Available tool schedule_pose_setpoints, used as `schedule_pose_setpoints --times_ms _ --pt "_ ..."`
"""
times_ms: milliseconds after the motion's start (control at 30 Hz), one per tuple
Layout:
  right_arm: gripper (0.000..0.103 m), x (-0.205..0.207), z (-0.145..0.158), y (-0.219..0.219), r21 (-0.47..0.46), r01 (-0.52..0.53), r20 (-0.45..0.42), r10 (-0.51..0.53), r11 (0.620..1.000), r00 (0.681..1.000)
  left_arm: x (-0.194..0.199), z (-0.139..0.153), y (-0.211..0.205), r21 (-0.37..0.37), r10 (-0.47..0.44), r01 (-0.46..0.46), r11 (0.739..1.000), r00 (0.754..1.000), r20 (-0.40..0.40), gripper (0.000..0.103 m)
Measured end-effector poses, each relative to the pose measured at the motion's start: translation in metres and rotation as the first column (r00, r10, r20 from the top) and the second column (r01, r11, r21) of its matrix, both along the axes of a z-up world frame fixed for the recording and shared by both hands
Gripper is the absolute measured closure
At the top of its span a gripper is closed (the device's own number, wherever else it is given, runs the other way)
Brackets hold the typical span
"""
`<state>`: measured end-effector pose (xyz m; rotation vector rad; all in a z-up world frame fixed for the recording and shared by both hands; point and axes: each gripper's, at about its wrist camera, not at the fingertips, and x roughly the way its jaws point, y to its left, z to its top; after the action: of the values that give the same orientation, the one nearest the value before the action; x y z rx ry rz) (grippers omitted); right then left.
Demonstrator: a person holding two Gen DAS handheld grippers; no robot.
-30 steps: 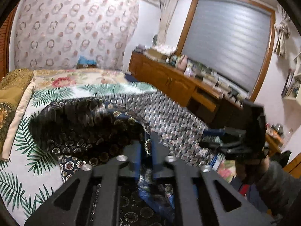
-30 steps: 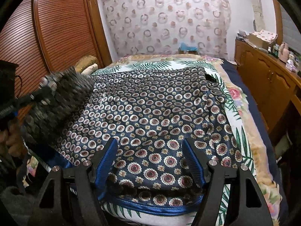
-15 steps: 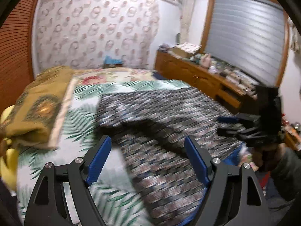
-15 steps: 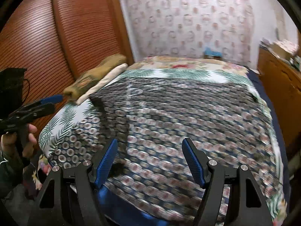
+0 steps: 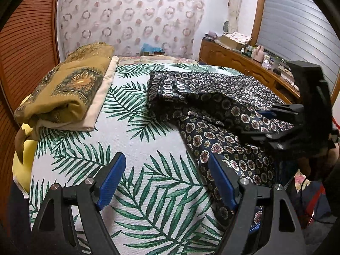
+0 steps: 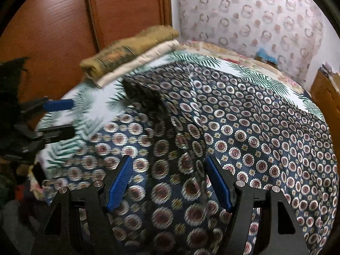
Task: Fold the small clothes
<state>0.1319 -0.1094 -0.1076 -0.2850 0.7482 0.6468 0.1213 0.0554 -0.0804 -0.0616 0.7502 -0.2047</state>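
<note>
On the bed [image 5: 148, 148], a navy garment [image 5: 212, 97] printed with round medallions lay spread over the palm-leaf sheet [image 5: 136, 131]. Its left edge was doubled over into a dark, rumpled fold [image 6: 144, 97], and its near edge reached the front of the bed. Beside the garment, toward the wooden wardrobe [image 6: 53, 31], an ochre folded cloth [image 5: 70, 91] rested on a cream folded cloth [image 5: 102, 97]; both lay apart from the garment.

The left gripper [image 5: 165, 178] hung over bare sheet, just beside the garment's left edge. Its jaws stood wide apart, released, with nothing between the blue pads [image 5: 110, 180].

The right gripper [image 6: 170, 180] was positioned over the garment's near portion. Its jaws were closing, and patterned fabric lay below the gap; the pads [image 6: 121, 180] did not press on the fabric. This view was blurred in its lower half.

Each gripper appeared at the edge of the other's view. A wooden dresser [image 5: 244, 63] carrying small items stood along the right wall.
</note>
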Motion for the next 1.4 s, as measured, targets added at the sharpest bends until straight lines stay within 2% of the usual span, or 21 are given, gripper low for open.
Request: schedule_pose_setpoints --times_ms 33,67,100,133,200,267,433,567,667,767,867,933,1000,1033,1100,1200,1300,1400 --pt "0.049 0.005 -0.002 0.002 -0.004 0.005 -0.01 -0.005 1.0 1.0 0.0 0.0 -0.001 -0.001 -0.002 0.002 1.0 1.0 -0.001 0.023" --pt "0.068 0.009 -0.005 0.004 -0.008 0.004 -0.018 -0.004 1.0 1.0 0.0 0.0 -0.001 -0.002 -0.004 0.004 1.0 1.0 -0.001 0.023" --pt "0.091 0.012 -0.007 0.007 -0.013 -0.002 -0.02 0.002 1.0 1.0 0.0 0.001 -0.001 -0.004 -0.004 0.004 1.0 1.0 -0.001 0.023" --pt "0.097 0.014 -0.008 0.01 -0.015 -0.013 -0.017 0.013 1.0 1.0 0.0 0.001 -0.002 -0.005 -0.006 0.006 1.0 1.0 0.0 0.023" --pt "0.099 0.011 -0.004 0.008 0.009 -0.035 -0.002 0.035 0.999 0.999 -0.001 0.002 -0.003 -0.006 -0.009 0.009 1.0 1.0 0.004 0.023" --pt "0.099 0.004 0.01 -0.007 0.072 -0.034 0.032 0.032 0.997 0.999 -0.001 0.004 -0.005 -0.01 -0.008 0.008 1.0 1.0 0.015 0.023" --pt "0.1 -0.01 0.049 -0.058 0.175 0.04 0.132 -0.064 0.984 0.989 -0.001 0.006 -0.012 -0.023 -0.024 0.024 0.999 0.999 0.024 0.023" --pt "0.1 -0.017 0.068 -0.118 0.197 0.151 0.167 -0.185 0.969 0.968 0.002 0.008 -0.025 -0.02 -0.057 0.057 0.998 0.998 0.028 0.023" --pt "0.1 -0.017 0.064 -0.162 0.183 0.253 0.143 -0.28 0.95 0.949 0.006 0.011 -0.037 -0.015 -0.081 0.081 0.997 0.996 0.031 0.023" --pt "0.1 -0.006 0.043 -0.197 0.118 0.351 0.086 -0.362 0.929 0.928 0.011 0.013 -0.052 -0.01 -0.107 0.108 0.994 0.993 0.039 0.023" --pt "0.099 0.001 0.024 -0.218 0.051 0.436 0.073 -0.438 0.899 0.896 0.015 0.012 -0.066 -0.006 -0.133 0.133 0.991 0.99 0.046 0.023" --pt "0.085 0.002 0.018 -0.226 0.04 0.478 0.069 -0.48 0.877 0.874 0.017 0.01 -0.072 -0.007 -0.144 0.145 0.989 0.989 0.043 0.023" --pt "0.066 0.002 0.018 -0.228 0.048 0.509 0.082 -0.511 0.86 0.856 0.02 0.007 -0.081 -0.008 -0.157 0.157 0.988 0.987 0.033 0.023" --pt "0.062 0.003 0.022 -0.224 0.062 0.514 0.089 -0.518 0.855 0.851 0.021 0.007 -0.085 -0.008 -0.165 0.165 0.986 0.986 0.03 0.023" --pt "0.05 0.002 0.029 -0.222 0.084 0.506 0.104 -0.513 0.858 0.852 0.023 0.005 -0.092 -0.003 -0.178 0.179 0.984 0.984 0.027 0.023" --pt "0.048 -0.006 0.037 -0.205 0.083 0.483 0.155 -0.49 0.872 0.858 0.026 0.005 -0.106 0.004 -0.196 0.196 0.981 0.98 0.023 0.023" --pt "0.048 -0.015 0.038 -0.182 0.086 0.4 0.173 -0.409 0.912 0.896 0.03 0.003 -0.116 0.015 -0.205 0.204 0.979 0.979 0.013 0.023" --pt "0.048 -0.018 0.033 -0.16 0.086 0.317 0.153 -0.327 0.945 0.933 0.036 -0.003 -0.123 0.042 -0.201 0.201 0.979 0.98 -0.012 0.023"
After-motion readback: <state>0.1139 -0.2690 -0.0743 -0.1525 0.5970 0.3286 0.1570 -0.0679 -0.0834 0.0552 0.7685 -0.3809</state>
